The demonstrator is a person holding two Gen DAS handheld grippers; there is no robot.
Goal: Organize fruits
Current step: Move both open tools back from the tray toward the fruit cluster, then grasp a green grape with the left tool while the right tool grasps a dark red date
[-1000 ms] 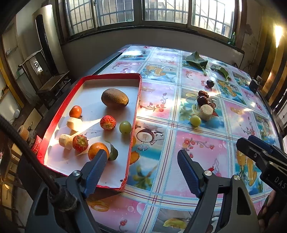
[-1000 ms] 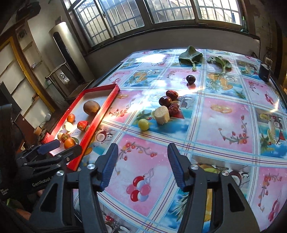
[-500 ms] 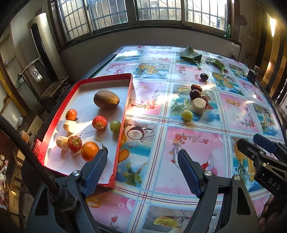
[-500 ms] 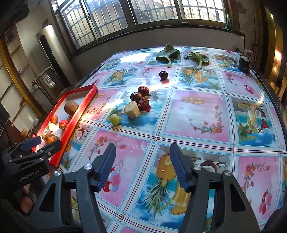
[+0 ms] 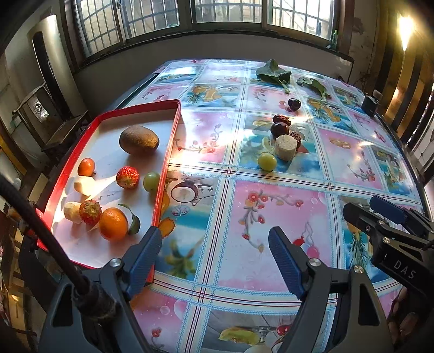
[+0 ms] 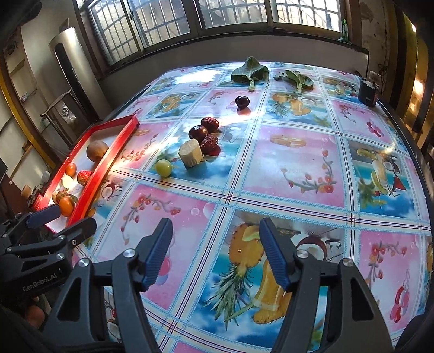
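step: fetch green grape (image 6: 163, 168) beside banana chunk (image 6: 190, 156) | right gripper (image 6: 215, 252) empty, jaws opening | left gripper (image 5: 214, 256) apart, empty | advice: straddle grape, close gently

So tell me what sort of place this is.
Probably a room in a home, perhaps a dining area: a table under a fruit-print tablecloth, barred windows along the far wall, and a tall silver floor-standing appliance in the corner.

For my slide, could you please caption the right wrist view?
Empty right gripper opening over the tablecloth, loose fruit beyond.
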